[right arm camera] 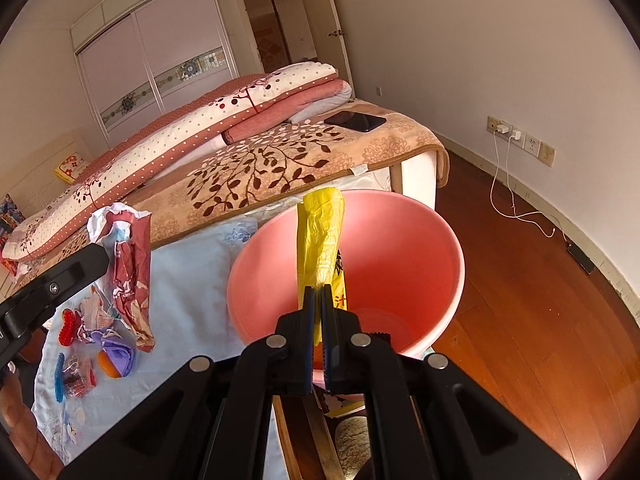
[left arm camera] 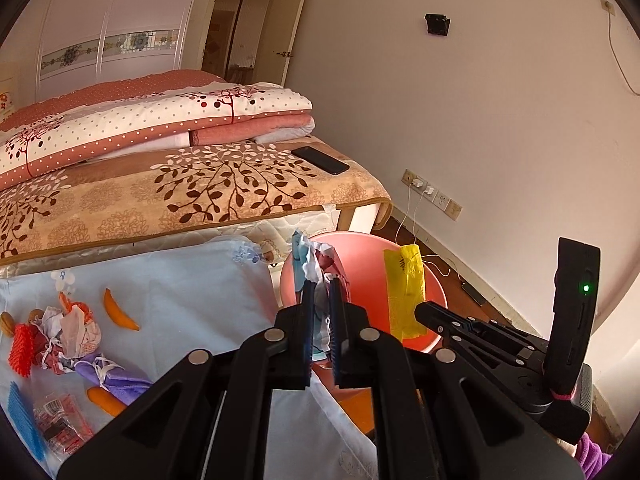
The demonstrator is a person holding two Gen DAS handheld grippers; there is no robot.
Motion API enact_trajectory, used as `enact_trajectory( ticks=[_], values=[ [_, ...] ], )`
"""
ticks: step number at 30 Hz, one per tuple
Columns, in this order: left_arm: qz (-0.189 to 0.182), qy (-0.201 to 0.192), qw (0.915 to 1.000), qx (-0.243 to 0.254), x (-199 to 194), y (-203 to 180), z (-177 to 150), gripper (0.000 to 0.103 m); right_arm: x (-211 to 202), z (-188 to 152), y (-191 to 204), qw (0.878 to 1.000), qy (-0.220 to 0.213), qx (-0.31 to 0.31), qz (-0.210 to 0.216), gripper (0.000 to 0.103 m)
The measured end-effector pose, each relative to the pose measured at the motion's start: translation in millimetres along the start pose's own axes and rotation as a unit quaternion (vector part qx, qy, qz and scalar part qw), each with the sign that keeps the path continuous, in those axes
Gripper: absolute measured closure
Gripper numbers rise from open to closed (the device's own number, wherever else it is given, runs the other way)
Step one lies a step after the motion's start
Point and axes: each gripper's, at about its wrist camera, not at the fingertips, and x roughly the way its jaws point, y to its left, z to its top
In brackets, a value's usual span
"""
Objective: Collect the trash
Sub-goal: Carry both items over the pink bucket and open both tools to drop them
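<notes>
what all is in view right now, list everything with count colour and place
bin: 1, pink, on the floor beside the bed
plastic wrapper: 1, yellow, over the bin
crumpled wrapper: 1, red and white, above the cloth
cloth: 1, light blue, spread below the bed edge
trash pile: 1, mixed, on the cloth
peel pieces: 2, orange, on the cloth
phone: 1, black, on the bed
left gripper: shut on the crumpled wrapper
right gripper: shut on the plastic wrapper

From my right wrist cam the basin (right arm camera: 440, 240) sits dead ahead at 12 o'clock, bed (right arm camera: 280, 160) behind it. Trash pile (right arm camera: 100, 332) lies on the cloth (right arm camera: 180, 280) around 9, phone (right arm camera: 355, 121) on the bed.
</notes>
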Motion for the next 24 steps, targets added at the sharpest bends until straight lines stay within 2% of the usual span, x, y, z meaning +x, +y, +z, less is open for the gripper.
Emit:
enact_trajectory(
  ticks=[18,22,24],
  values=[
    [-0.031,0.046,0.9984,0.012,64,-23,3,0.096,27,6,-28,1.0,0.006,0.022,-0.022,0.099],
    [-0.033,0.048,0.9981,0.019,68,-24,3,0.096,29,6,-31,0.999,0.003,0.028,-0.023,0.081],
    [-0.029,0.051,0.998,0.022,68,-24,3,0.09,29,7,-32,0.999,0.0,0.03,-0.024,0.077]
  ],
)
